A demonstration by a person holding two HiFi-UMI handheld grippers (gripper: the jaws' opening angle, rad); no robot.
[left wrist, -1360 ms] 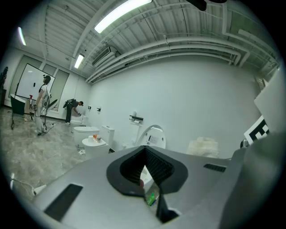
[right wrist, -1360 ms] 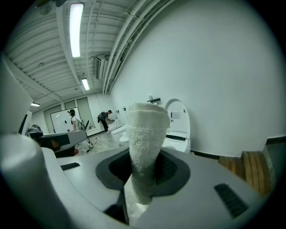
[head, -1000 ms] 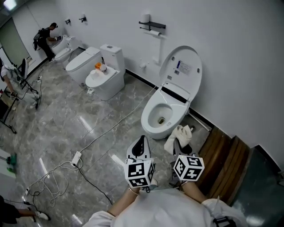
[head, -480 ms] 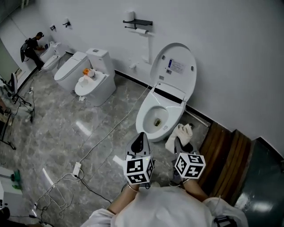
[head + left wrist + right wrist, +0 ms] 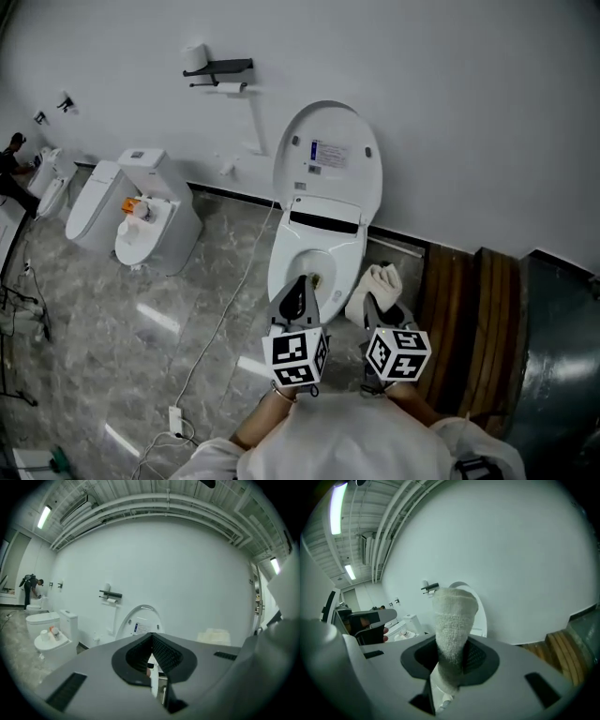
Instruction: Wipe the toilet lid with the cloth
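One gripper, the right gripper [image 5: 380,312], is clamped on the cloth [image 5: 373,284]; the left gripper [image 5: 298,295] is closed on nothing. The lid [image 5: 328,159] stands raised against the wall [image 5: 469,112], ahead and leftward of the cloth, long axis upright. The left gripper is aligned more squarely with it.

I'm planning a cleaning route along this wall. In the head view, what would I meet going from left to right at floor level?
closed toilet with an orange item on top → open toilet → cloth → wooden slats
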